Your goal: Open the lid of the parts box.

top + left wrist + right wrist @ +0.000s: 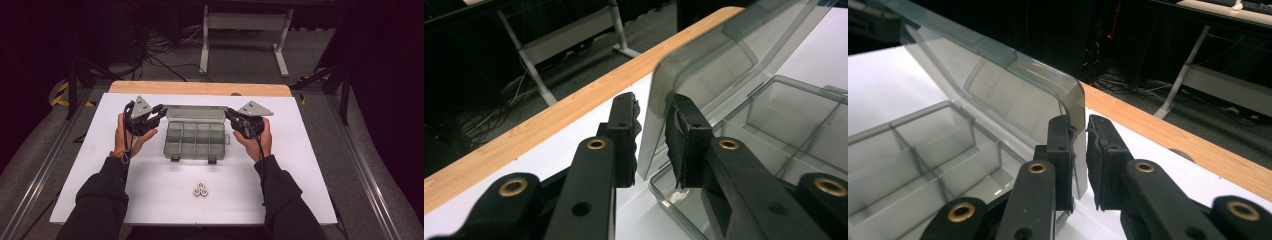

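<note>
A clear plastic compartment box [195,141] lies in the middle of the white table, its compartments empty. Its hinged lid [195,113] stands raised along the far side. My left gripper [161,111] is shut on the lid's left edge; in the left gripper view the black pads [626,130] pinch the lid [724,60] near its corner. My right gripper [229,114] is shut on the lid's right edge, and in the right gripper view its pads [1062,150] clamp the lid [1013,85] above the tray [923,145]. Three metal nuts [201,189] lie clustered near the front.
The white table top [300,170] has bare room on both sides of the box. A wooden strip [200,88] runs along its far edge. Two black latches [175,158] hang off the box's front. Beyond, on the floor, stand a white frame [245,30] and cables.
</note>
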### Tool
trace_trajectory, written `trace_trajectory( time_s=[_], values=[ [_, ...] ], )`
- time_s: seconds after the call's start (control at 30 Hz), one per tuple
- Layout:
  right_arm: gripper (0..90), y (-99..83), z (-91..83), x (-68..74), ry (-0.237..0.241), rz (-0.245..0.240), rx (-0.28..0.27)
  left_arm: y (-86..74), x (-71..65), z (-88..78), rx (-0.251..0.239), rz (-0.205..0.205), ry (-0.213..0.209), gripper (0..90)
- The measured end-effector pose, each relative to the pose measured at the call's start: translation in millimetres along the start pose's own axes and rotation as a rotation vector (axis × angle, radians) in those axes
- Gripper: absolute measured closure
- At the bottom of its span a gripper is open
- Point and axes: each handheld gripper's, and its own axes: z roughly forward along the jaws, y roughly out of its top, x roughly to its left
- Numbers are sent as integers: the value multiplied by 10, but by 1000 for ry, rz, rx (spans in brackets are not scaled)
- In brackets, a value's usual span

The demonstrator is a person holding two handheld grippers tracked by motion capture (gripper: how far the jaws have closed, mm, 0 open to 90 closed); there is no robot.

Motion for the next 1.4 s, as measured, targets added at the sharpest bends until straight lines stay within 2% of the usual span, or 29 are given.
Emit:
trace_trajectory(
  time_s=[0.07,0.2,0.5,0.63,0.77,0.8,1.0,1.1,1.4],
  values=[
    [799,-1,38,-16,-6,4,-4,-1,4,35,9,5,6,739],
    [801,1,98,-45,-21,15,-14,-27,12,102,12,-12,7,742],
    [805,-13,220,-110,-37,71,-34,-68,49,227,4,-83,24,781],
    [802,-36,265,-129,-40,87,-28,-75,61,264,7,-88,24,763],
    [807,-78,350,-131,-45,99,-11,-100,70,323,13,-111,28,767],
    [810,-88,364,-127,-46,98,-4,-117,76,347,20,-126,27,768],
    [822,-151,431,-138,-52,110,17,-176,84,443,53,-149,34,789],
    [824,-167,452,-132,-56,109,24,-194,69,497,86,-141,50,791],
    [831,-215,486,-135,-59,127,31,-229,77,541,101,-148,57,816]
  ],
)
